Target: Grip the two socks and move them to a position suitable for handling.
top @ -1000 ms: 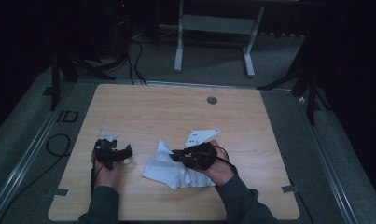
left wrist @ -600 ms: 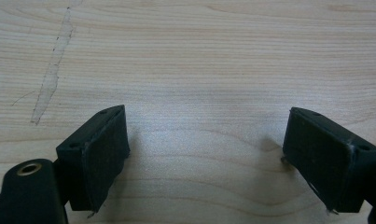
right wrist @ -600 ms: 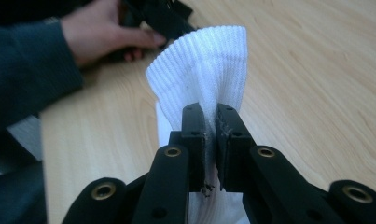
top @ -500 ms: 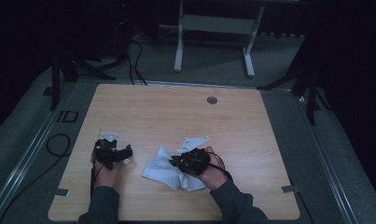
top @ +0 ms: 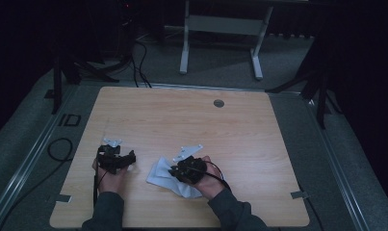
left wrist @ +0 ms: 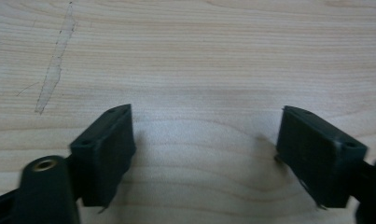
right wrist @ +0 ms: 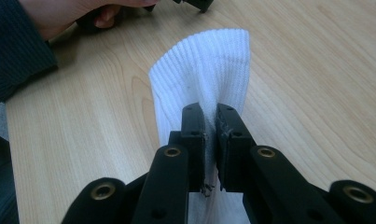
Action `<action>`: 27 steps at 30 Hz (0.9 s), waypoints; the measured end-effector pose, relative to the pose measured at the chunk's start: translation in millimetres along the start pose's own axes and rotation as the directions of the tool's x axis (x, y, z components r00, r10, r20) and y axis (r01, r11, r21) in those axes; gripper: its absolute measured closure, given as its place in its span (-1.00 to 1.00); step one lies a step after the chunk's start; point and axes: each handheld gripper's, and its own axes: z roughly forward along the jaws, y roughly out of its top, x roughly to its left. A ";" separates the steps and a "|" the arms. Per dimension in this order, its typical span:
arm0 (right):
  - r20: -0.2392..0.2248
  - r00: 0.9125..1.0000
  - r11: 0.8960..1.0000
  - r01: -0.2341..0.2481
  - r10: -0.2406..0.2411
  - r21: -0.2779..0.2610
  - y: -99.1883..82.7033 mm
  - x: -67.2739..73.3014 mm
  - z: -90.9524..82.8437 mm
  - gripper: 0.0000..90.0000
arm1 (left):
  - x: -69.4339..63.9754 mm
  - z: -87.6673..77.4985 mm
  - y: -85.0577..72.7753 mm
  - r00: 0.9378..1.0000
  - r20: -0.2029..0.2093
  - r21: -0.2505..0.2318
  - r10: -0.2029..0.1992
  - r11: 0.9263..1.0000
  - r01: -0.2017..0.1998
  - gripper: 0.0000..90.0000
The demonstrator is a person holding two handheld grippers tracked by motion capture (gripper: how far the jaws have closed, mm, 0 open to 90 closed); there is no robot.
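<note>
Right gripper [right wrist: 210,122] pinches the white sock [right wrist: 209,70], jaws nearly closed on its ribbed fabric; we find it lower than a second ago, the sock now laid flat on the table [top: 259,144] ahead of and under it. We judge the laying-down nearly done. Left gripper [left wrist: 204,140], beside it and low over bare wood, holds nothing; its wide jaws have just been closing slightly

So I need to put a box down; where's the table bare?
The far half of the table, up to the grommet, is bare, as is the right side. The near edge is crowded: left gripper, sock, right gripper.
</note>
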 end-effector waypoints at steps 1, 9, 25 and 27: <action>-0.001 1.000 1.000 0.000 0.000 0.002 0.4 0.1 1.8 0.84 | 0.2 -3.6 0.4 1.000 -0.005 0.008 0.001 1.000 -0.001 -0.46; -0.006 1.000 0.999 -0.021 0.021 0.040 4.7 0.6 22.1 0.84 | 2.0 -15.6 0.9 1.000 0.029 -0.001 -0.008 1.000 0.008 0.47; -0.013 0.998 0.993 -0.064 0.066 0.094 -0.4 0.3 49.8 0.76 | -21.8 -48.3 -5.6 0.970 0.217 -0.048 0.107 0.994 -0.099 0.91; -0.016 0.998 0.993 -0.064 0.066 0.096 -0.7 0.6 50.8 0.70 | -27.2 -48.8 -5.9 0.964 0.237 -0.048 0.122 0.992 -0.114 0.90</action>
